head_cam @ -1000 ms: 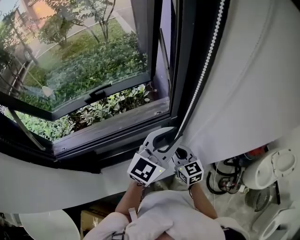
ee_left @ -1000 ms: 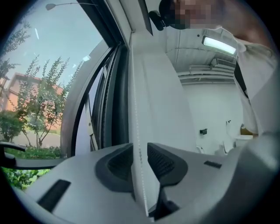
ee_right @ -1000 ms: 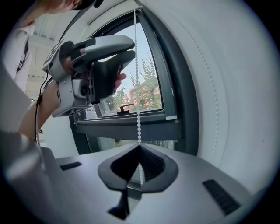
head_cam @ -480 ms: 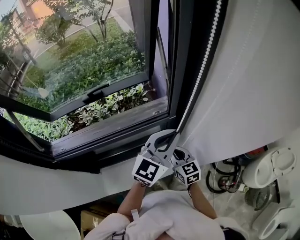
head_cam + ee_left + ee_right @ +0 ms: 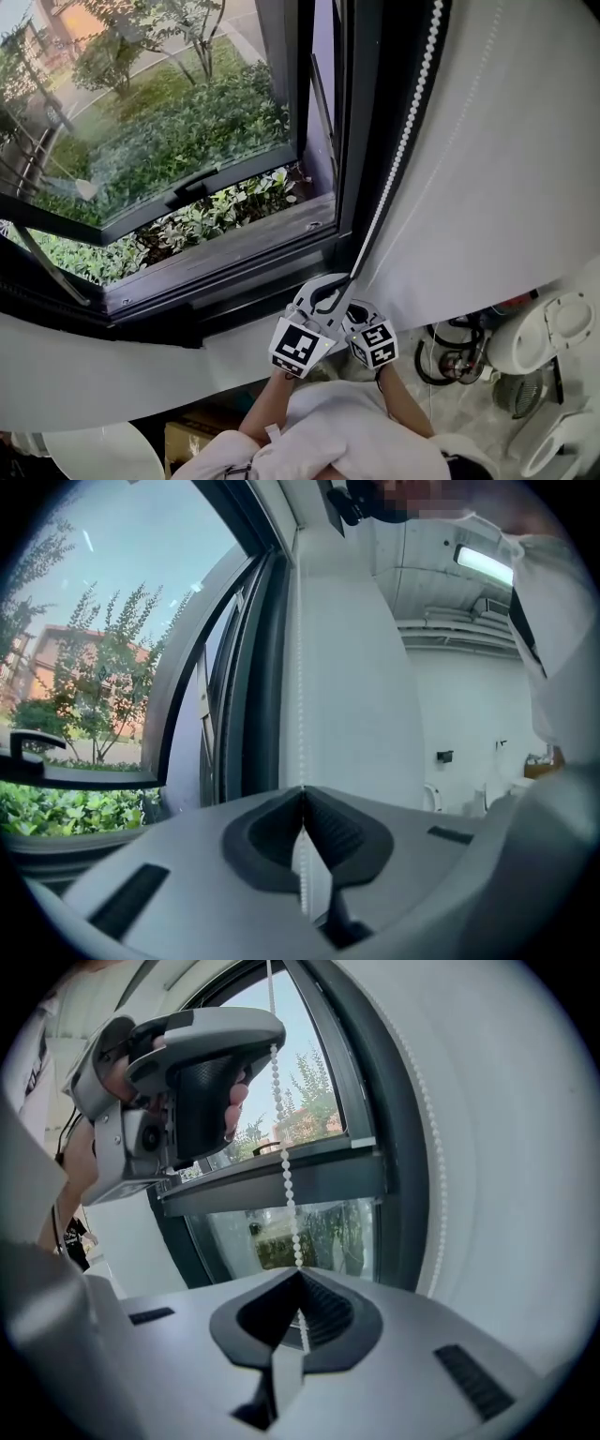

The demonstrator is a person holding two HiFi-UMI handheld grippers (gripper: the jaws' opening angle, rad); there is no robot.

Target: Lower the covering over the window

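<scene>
A white bead chain (image 5: 405, 141) hangs down the dark window frame (image 5: 361, 141). My left gripper (image 5: 326, 292) is shut on the bead chain (image 5: 298, 667), which runs straight into its closed jaws (image 5: 302, 791). Just below it, my right gripper (image 5: 364, 328) is also shut on the bead chain (image 5: 284, 1157), pinched at the jaw tips (image 5: 300, 1277). The right gripper view shows the left gripper (image 5: 202, 1063) above, gripping the same strand. A white surface (image 5: 506, 159) lies right of the frame; I cannot tell whether it is wall or covering.
The window sash (image 5: 187, 192) is swung open outward over green shrubs (image 5: 169, 131). A dark sill (image 5: 225, 248) runs below it. At the lower right are a white appliance (image 5: 544, 342) and coiled cables (image 5: 450, 361). A white round table (image 5: 103, 455) sits at the lower left.
Both grippers have sunk together along the window frame, staying close to each other on the bead chain.
</scene>
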